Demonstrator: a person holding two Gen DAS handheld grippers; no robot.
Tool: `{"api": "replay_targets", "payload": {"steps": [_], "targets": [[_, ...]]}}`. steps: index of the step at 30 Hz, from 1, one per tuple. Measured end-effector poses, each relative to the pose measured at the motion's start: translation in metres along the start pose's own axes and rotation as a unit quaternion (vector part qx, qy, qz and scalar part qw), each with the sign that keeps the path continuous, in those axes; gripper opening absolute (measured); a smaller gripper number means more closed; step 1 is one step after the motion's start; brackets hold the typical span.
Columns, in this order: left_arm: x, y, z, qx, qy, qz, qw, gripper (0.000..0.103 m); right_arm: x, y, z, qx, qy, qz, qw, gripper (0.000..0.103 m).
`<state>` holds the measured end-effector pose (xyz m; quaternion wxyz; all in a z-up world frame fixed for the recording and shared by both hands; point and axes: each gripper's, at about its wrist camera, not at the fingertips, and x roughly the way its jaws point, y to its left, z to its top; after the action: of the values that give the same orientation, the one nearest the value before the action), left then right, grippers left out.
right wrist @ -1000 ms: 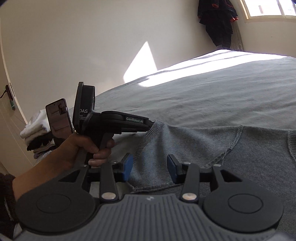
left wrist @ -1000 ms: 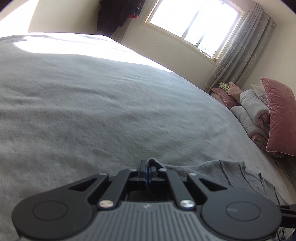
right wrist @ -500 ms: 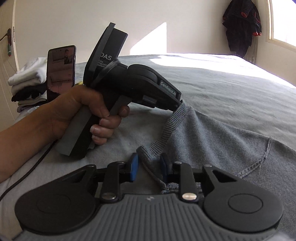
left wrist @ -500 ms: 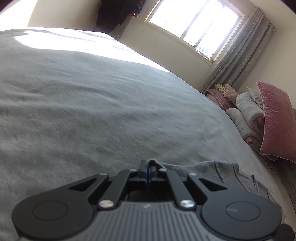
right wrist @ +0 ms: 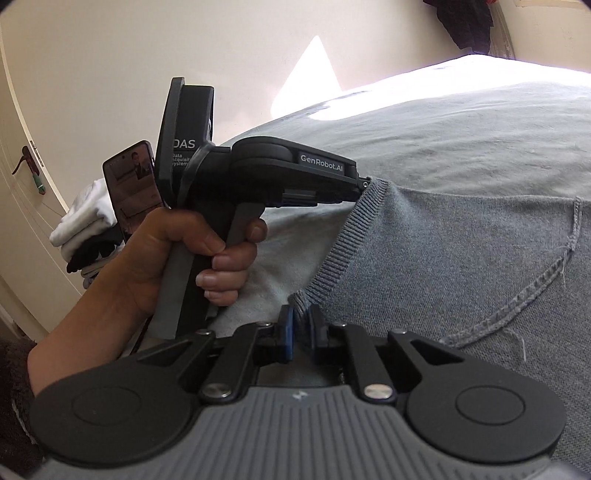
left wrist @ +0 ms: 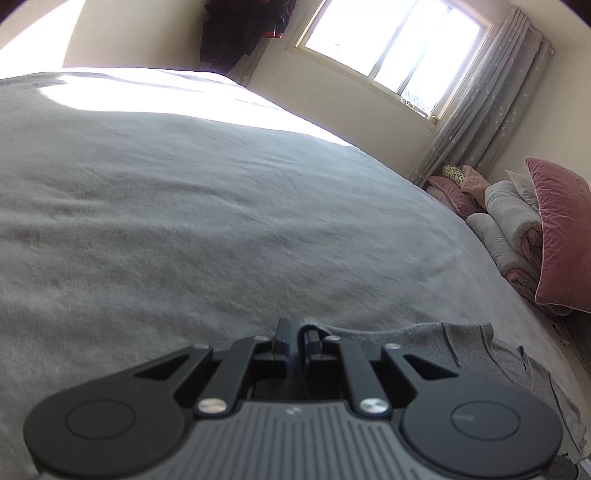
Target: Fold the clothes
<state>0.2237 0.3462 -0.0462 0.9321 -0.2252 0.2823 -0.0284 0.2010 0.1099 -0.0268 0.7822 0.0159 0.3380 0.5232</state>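
Note:
A grey knit sweater [right wrist: 461, 258] lies spread on the grey bed cover [right wrist: 480, 129]. My right gripper [right wrist: 301, 321] has the ribbed hem corner bunched between its pads, which press on it, though its jaws are opening slightly. A hand [right wrist: 177, 251] holds my left gripper [right wrist: 364, 182], whose tip meets the other hem corner further along the rib. In the left wrist view the left gripper [left wrist: 297, 338] shows a narrow gap. Its jaws are opening, with the sweater [left wrist: 424, 343] edge draped over the right-hand finger.
Pink and grey pillows [left wrist: 557, 229] are piled at the bed's right end under a curtained window [left wrist: 391, 40]. A phone [right wrist: 135, 184] sits on the left gripper's mount. Folded white and dark clothes [right wrist: 85, 229] are stacked by the door [right wrist: 22, 184]. Dark garments [left wrist: 240, 29] hang on the wall.
My right gripper went from open over the hem to shut on its corner. The left jaws, pressed together before, now show a small gap.

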Motion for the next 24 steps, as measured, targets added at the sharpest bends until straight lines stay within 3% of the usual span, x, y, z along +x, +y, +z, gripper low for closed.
{"api": "replay_targets", "payload": {"steps": [4,6,9,14,16,18,22,23,24], "targets": [[-0.011,-0.007,0.001,0.002,-0.024,0.006,0.9997,0.025,0.0,0.008,0.001,-0.013,-0.007,-0.001,1.0,0.025],[-0.015,-0.01,0.001,0.002,-0.031,0.009,0.9995,0.029,-0.003,0.012,0.001,-0.013,-0.017,0.017,1.0,0.049],[-0.013,-0.013,0.0,0.017,-0.028,0.027,0.9991,0.04,-0.006,0.016,0.001,-0.015,-0.023,0.039,0.999,0.05],[-0.008,-0.008,-0.001,0.019,-0.017,0.032,0.9992,0.044,-0.021,0.011,0.007,-0.009,-0.032,0.034,0.999,0.05],[-0.008,-0.01,-0.002,0.031,-0.017,0.034,0.9988,0.049,-0.034,0.006,0.012,-0.013,-0.044,0.012,0.999,0.052],[-0.007,-0.012,-0.002,0.042,-0.015,0.037,0.9983,0.05,-0.048,-0.001,0.015,-0.019,-0.062,-0.031,0.997,0.061],[-0.013,-0.011,0.0,0.049,-0.017,0.047,0.9975,0.06,-0.071,-0.028,0.014,-0.007,-0.098,-0.123,0.988,0.061],[-0.015,-0.01,0.001,0.051,-0.016,0.05,0.9973,0.061,-0.072,-0.035,0.012,0.002,-0.096,-0.136,0.986,0.056],[-0.015,-0.009,0.002,0.052,-0.015,0.054,0.9971,0.061,-0.072,-0.042,0.011,0.011,-0.091,-0.145,0.985,0.044]]}}
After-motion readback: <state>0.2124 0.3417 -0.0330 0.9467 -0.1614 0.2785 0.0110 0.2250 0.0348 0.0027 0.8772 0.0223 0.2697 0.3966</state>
